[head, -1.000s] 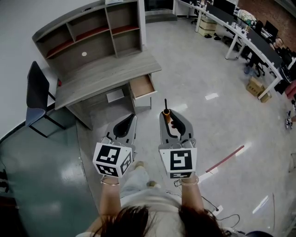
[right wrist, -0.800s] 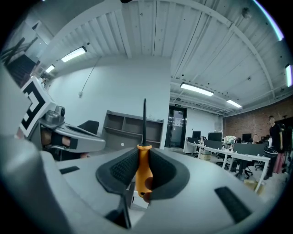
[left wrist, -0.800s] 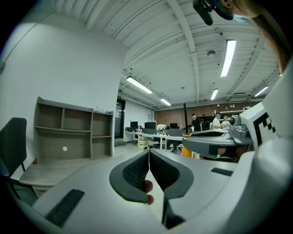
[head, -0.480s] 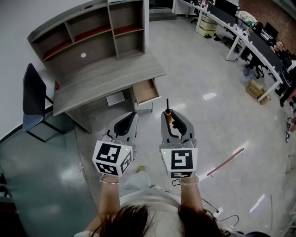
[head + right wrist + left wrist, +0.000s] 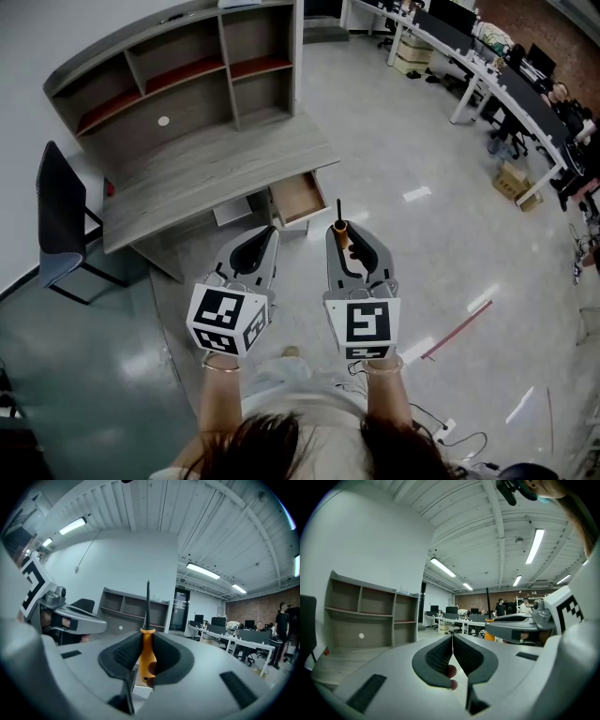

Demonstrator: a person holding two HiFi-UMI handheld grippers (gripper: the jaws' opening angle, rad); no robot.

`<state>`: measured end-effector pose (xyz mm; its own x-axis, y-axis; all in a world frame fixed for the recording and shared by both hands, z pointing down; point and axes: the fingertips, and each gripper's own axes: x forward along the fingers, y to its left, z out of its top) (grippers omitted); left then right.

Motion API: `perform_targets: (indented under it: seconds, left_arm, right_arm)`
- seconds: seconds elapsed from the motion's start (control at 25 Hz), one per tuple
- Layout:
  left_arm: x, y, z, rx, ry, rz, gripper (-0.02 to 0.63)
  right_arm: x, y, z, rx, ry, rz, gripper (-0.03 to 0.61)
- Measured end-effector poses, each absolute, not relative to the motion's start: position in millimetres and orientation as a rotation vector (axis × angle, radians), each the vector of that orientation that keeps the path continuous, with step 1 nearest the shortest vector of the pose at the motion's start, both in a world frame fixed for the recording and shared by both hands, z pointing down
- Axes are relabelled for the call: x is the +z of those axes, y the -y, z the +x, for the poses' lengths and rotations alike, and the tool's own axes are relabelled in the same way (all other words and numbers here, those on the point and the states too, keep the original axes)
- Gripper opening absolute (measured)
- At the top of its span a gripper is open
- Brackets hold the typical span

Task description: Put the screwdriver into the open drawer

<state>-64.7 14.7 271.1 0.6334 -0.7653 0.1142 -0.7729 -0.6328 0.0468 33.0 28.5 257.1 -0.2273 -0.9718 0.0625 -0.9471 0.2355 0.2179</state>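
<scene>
My right gripper (image 5: 339,228) (image 5: 148,645) is shut on the screwdriver (image 5: 339,225) (image 5: 147,653), which has an orange handle and a black shaft pointing forward and up. The open drawer (image 5: 298,194) sticks out from under the right end of the grey desk (image 5: 206,169), just ahead and left of the screwdriver tip in the head view; its wooden inside shows nothing in it. My left gripper (image 5: 266,234) (image 5: 452,637) is shut with nothing between its pads, held level beside the right one.
The desk carries a shelf unit (image 5: 178,66) against the wall. A black chair (image 5: 58,220) stands at its left. White office desks with monitors (image 5: 478,66) run along the far right. A red strip (image 5: 457,328) lies on the glossy floor.
The desk and drawer have slid lower and a little right in the head view, so the view has come closer. Both grippers keep their pose and grip.
</scene>
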Motion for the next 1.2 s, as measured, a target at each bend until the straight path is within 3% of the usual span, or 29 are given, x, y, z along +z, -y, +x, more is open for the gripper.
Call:
perform_targets:
  seconds: [1.2]
  left_arm:
    - [297.9,77.1,-90.7,0.13,1.26,2.722,0.018]
  right_arm:
    - [286.4,67.7,18.4,-0.139,2.263,1.838,0.084]
